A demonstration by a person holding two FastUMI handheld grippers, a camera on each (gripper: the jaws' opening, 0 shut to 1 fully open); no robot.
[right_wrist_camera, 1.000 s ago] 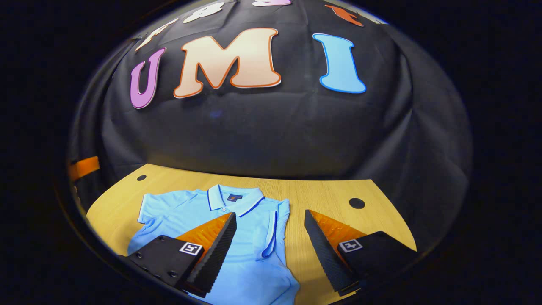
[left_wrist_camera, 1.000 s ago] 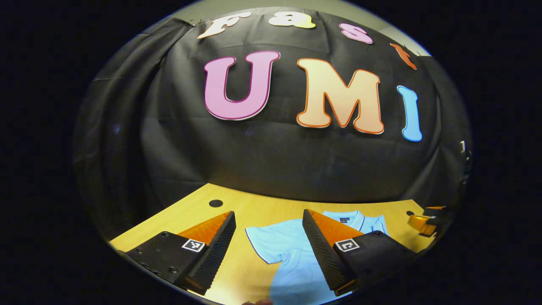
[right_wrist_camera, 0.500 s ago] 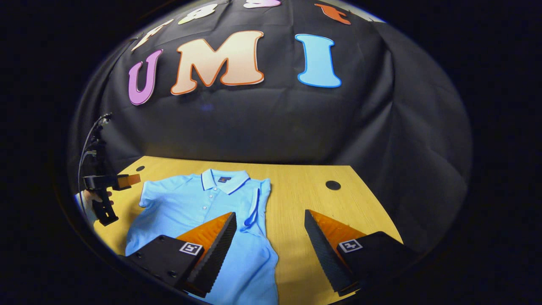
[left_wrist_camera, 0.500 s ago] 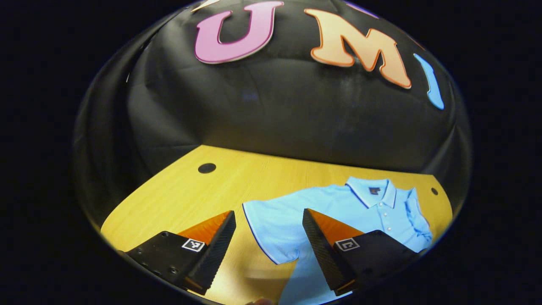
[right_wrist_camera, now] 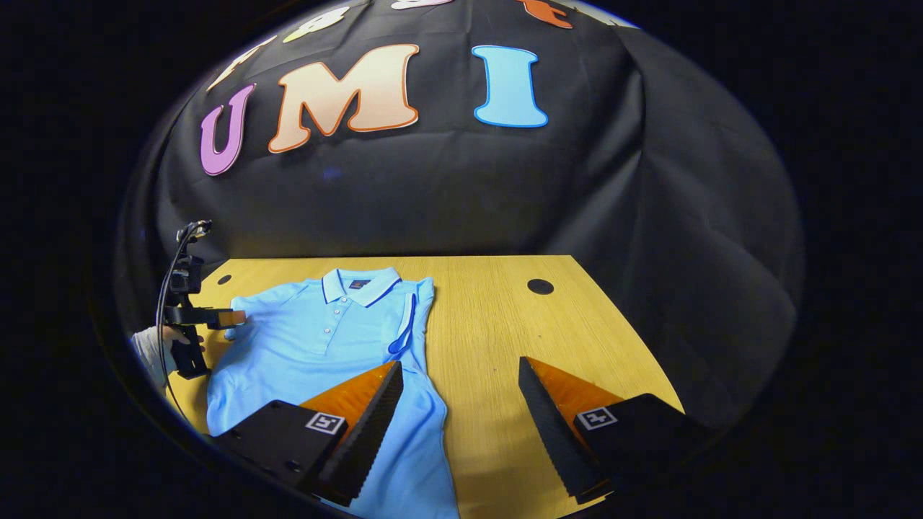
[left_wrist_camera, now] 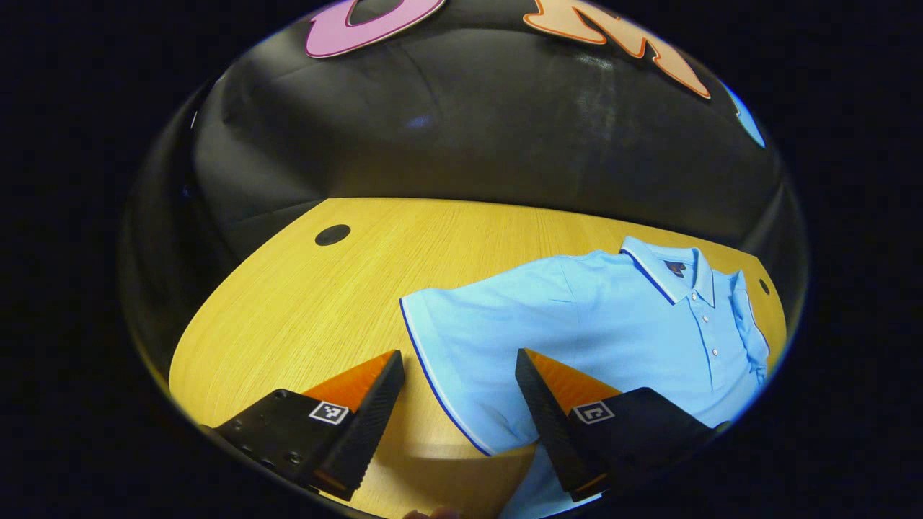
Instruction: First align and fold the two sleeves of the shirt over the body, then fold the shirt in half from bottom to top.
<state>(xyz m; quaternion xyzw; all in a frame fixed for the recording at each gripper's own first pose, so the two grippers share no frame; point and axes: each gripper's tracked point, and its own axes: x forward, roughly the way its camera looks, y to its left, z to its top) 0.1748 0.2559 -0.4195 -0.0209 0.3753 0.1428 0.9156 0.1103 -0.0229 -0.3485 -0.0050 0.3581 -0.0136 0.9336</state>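
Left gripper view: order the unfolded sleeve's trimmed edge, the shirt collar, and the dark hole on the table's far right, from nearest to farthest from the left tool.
1. Sleeve's trimmed edge, just ahead of the left tool.
2. Shirt collar, upper right.
3. Dark hole, far right, beyond the collar.

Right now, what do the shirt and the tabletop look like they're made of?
Shirt: soft matte knit, probably a cotton-type polo fabric. It lies limp, with a ribbed-looking collar, dark piping and small buttons.
Tabletop: wood-grain surface, likely laminate or veneer rather than solid wood. Fine straight grain lines, smooth, slight sheen, round dark holes. Cannot tell which for sure.
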